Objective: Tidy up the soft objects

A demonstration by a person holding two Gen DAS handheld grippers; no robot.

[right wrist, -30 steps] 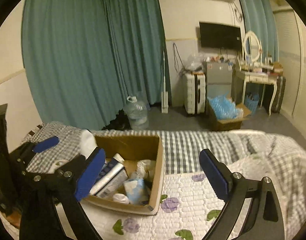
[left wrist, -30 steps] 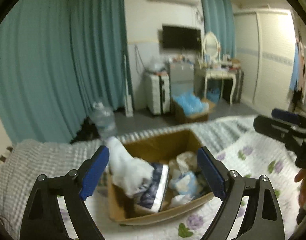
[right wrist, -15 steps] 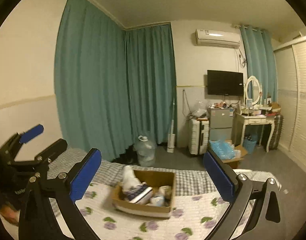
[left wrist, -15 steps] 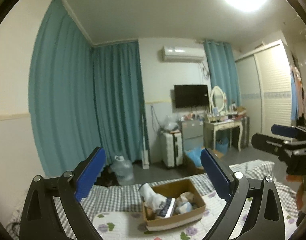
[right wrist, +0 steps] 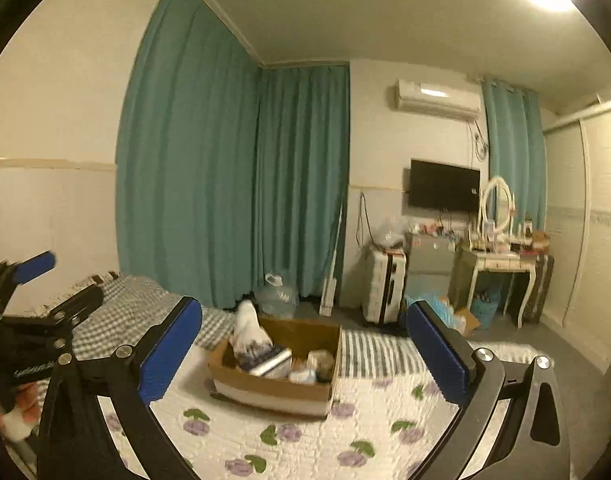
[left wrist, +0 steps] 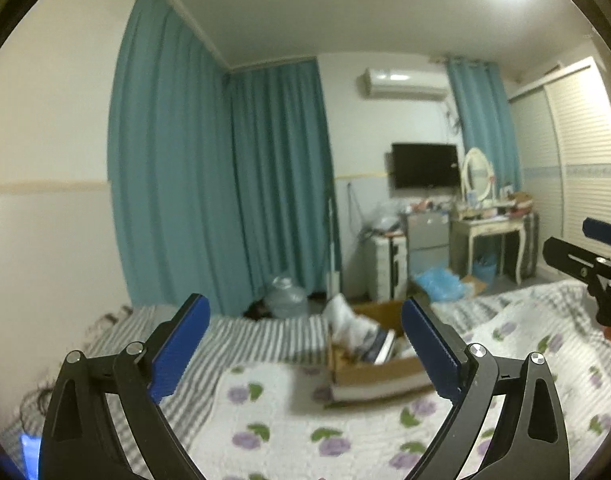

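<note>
A brown cardboard box (right wrist: 277, 390) stands on the flowered bed quilt (right wrist: 305, 440), holding several soft items: a white cloth (right wrist: 247, 326) sticking up at its left end, a white-and-navy folded piece (right wrist: 271, 360) and pale bundles (right wrist: 319, 362). The box also shows in the left wrist view (left wrist: 379, 374), partly behind my right fingertip. My left gripper (left wrist: 305, 354) is open and empty, well back from the box. My right gripper (right wrist: 305, 356) is open and empty, also held back. Each gripper shows at the edge of the other's view.
A striped blanket (left wrist: 249, 340) covers the bed's far side. Beyond the bed are teal curtains (right wrist: 233, 184), a water jug (right wrist: 277, 300), a white suitcase (right wrist: 385, 292), a floor box of blue bags (left wrist: 441, 284) and a dressing table (right wrist: 501, 268).
Both grippers have pulled back and up from the box, which now looks small and far. The left view has since tilted down and shifted left. Both stay open and empty.
</note>
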